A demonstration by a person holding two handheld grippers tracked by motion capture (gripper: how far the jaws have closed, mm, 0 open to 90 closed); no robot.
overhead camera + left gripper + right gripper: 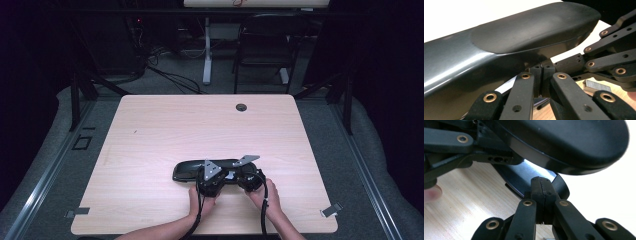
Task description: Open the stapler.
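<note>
Pinching black case (200, 170): my left claw (542, 75), my right claw (541, 192), both pressed together; near rim hidden on bench (160, 125).

One camera sits high above the near side of the table (150, 130) and looks forward and down. Two more ride on the grippers, very close to the black case (192, 169). Both look up at its curved underside from opposite ends.

The glasses case (200, 170) is glossy black, with a dark grey sheen on its lid. Both grippers, left (212, 181) and right (248, 180), are black with brass-coloured rivets, on a pale wood-grain table (165, 125).
</note>
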